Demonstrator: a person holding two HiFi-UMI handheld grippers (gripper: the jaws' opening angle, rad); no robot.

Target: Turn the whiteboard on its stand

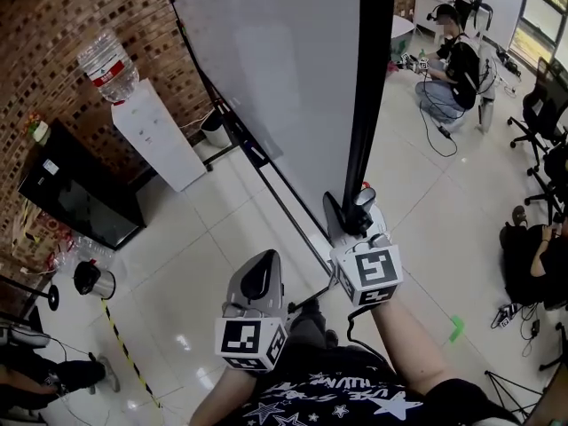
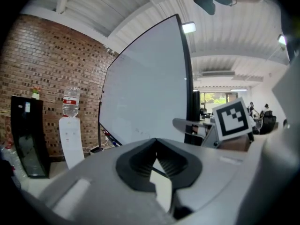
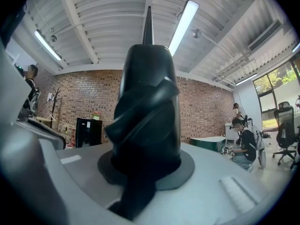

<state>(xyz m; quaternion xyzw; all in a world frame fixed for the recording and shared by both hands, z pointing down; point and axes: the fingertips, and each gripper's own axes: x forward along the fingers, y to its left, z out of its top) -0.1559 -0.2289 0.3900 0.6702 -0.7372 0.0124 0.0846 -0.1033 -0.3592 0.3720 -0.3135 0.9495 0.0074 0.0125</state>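
Note:
The big whiteboard stands edge-on to me on its stand, its pale face toward the left. Its black side frame runs down to my right gripper, which is shut on that frame's lower part. In the right gripper view the dark pads clamp the thin black edge, which rises to the ceiling. My left gripper hangs lower and to the left, apart from the board, shut with nothing in it. The left gripper view shows the board's face beyond my left gripper.
The stand's foot rail crosses the tiled floor under the board. A water dispenser and black cabinet stand by the brick wall at left. A person crouches at the back right; another sits at the right. Striped tape marks the floor.

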